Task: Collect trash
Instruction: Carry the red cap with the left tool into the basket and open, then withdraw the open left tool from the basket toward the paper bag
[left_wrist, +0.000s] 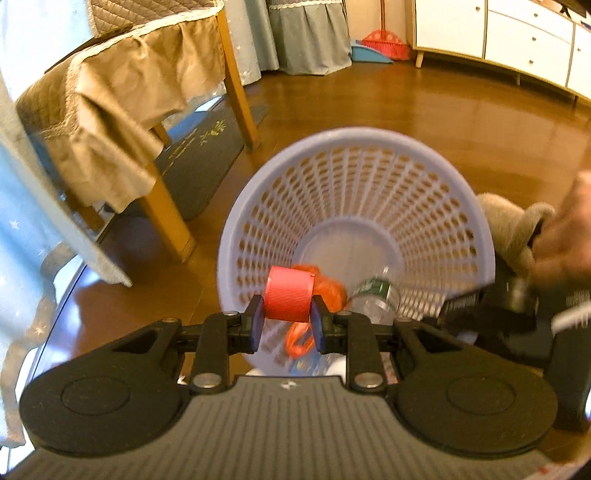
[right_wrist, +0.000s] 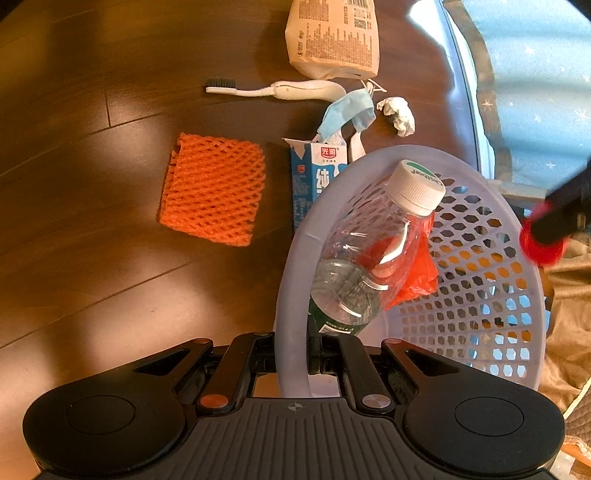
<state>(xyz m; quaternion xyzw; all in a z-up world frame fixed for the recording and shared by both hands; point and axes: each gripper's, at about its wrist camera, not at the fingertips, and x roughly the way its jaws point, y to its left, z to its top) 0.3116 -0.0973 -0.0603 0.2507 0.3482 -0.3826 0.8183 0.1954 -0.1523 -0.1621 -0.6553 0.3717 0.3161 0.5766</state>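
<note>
The left hand-held gripper (left_wrist: 287, 320) pinched a red ribbed plastic bottle cap (left_wrist: 289, 293) above the lavender perforated plastic basket (left_wrist: 436, 177), whose rim the right hand-held gripper (right_wrist: 295, 354) clamped. Releasing well would have meant spreading the jaws only once the cap hung inside the rim, clear of the clear plastic bottle (right_wrist: 373, 251) lying there.

Lavender basket (right_wrist: 295, 280), pierced all over with rows of small holes, solid rim. Inside: clear bottle (right_wrist: 365, 258) with white ribbed cap and dark green label band; red-orange plastic bag (right_wrist: 421, 273). Red ribbed cap (left_wrist: 289, 294) between black pads of left claw (left_wrist: 288, 319); both claws black with grey ridged bodies. Bench (right_wrist: 92, 166) dark glossy brown wood grain with plank lines. On it: orange foam net (right_wrist: 214, 192), diamond mesh pattern; blue-and-white milk carton (right_wrist: 314, 173) with red logo; light blue face mask (right_wrist: 349, 110); white crumpled tissue (right_wrist: 399, 112); white toothbrush (right_wrist: 273, 90) with black bristles; tan paper bag (right_wrist: 332, 37), dark print. Right edge: blue cloth (right_wrist: 535, 74) with white stars.
</note>
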